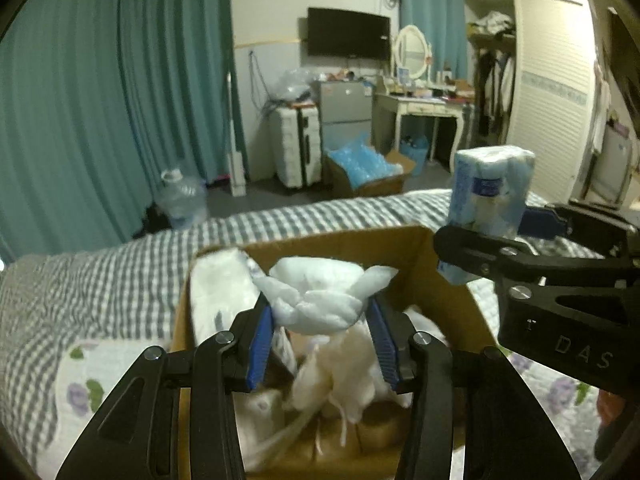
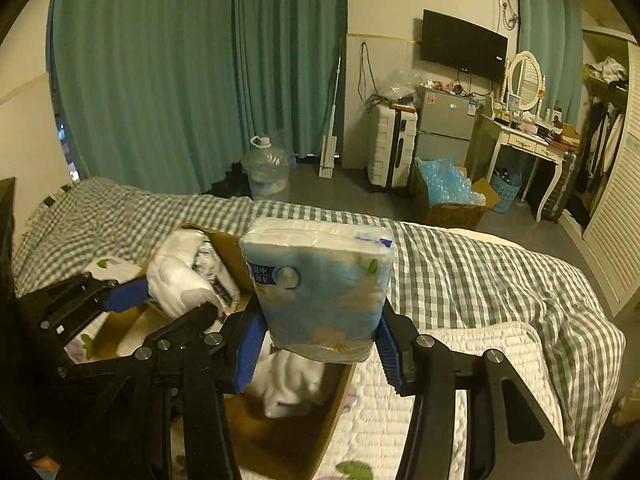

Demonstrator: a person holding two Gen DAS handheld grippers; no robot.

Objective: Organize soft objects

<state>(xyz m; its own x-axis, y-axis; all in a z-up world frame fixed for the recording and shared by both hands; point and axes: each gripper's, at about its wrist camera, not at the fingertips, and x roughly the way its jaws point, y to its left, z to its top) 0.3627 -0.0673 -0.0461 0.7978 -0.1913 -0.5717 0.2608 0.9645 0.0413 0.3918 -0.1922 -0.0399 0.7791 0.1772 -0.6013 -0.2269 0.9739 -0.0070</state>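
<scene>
A brown cardboard box [image 1: 344, 240] sits on the bed and holds several white soft items. My left gripper [image 1: 320, 320] is shut on a crumpled white soft pack [image 1: 320, 300] and holds it over the box. My right gripper [image 2: 316, 344] is shut on a blue-and-white tissue pack [image 2: 320, 284], upright above the box's right edge [image 2: 336, 412]. The tissue pack also shows in the left wrist view [image 1: 488, 196], at the box's far right corner. The left gripper's blue pad [image 2: 128, 294] and its white pack [image 2: 180, 280] show at left in the right wrist view.
The bed has a grey checked cover [image 2: 460, 264] and a white floral quilted pad [image 2: 420, 400]. Beyond the bed stand a water jug [image 2: 266, 168], a white suitcase [image 2: 390, 148], a box of blue plastic [image 2: 448, 192], a dressing table [image 2: 524, 140] and a wardrobe [image 2: 616, 200].
</scene>
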